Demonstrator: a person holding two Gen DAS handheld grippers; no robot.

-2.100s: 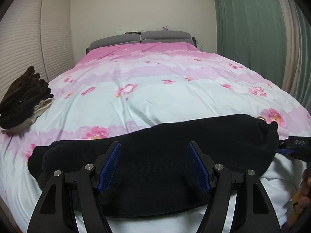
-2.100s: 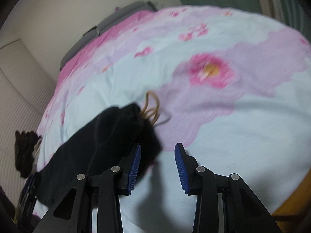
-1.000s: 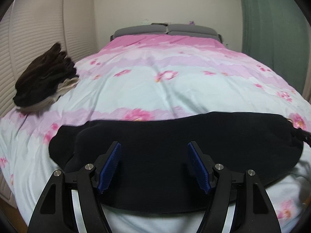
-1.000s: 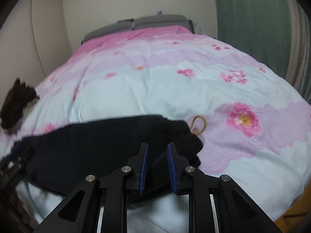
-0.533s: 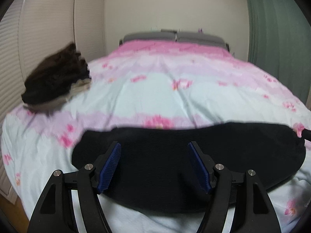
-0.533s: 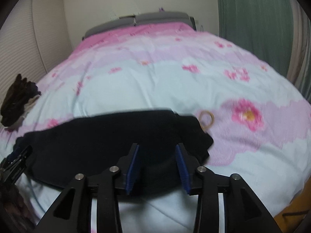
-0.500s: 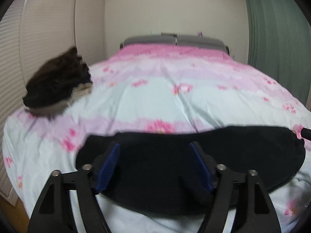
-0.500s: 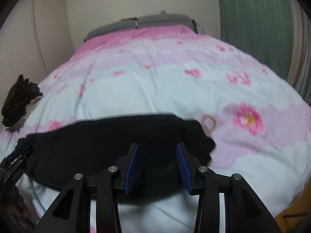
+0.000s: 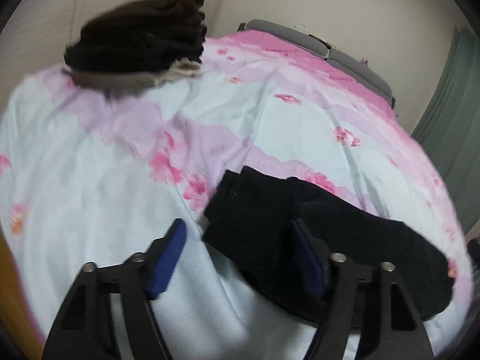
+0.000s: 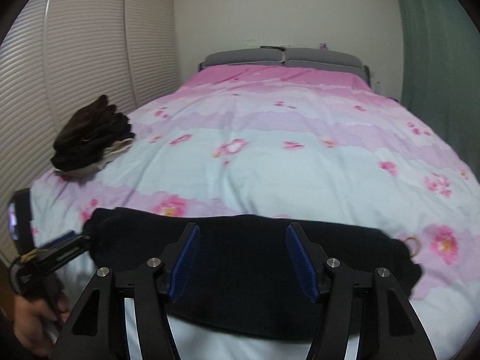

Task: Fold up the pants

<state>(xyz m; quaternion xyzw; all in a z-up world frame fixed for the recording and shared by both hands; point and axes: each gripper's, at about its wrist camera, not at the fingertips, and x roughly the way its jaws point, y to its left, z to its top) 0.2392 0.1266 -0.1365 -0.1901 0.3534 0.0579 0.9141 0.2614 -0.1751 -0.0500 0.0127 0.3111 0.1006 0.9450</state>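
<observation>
The black pants (image 10: 246,258) lie as a long folded strip across the near edge of the bed; they also show in the left wrist view (image 9: 288,228). A tan drawstring loop (image 10: 412,244) sticks out at their right end. My right gripper (image 10: 243,261) is open and empty, hovering over the middle of the strip. My left gripper (image 9: 237,258) is open, straddling the left end of the pants; in the right wrist view it (image 10: 64,247) sits at that end, held by a hand.
A stack of folded dark clothes (image 10: 90,138) over a beige piece lies at the bed's left side, also in the left wrist view (image 9: 141,42). The pink floral duvet (image 10: 270,156) covers the bed. Shutter doors stand left, a green curtain right, grey pillows (image 10: 285,55) far back.
My right gripper let go of the pants' right end, opened wide and moved to the middle. My left gripper swung to the left end of the pants.
</observation>
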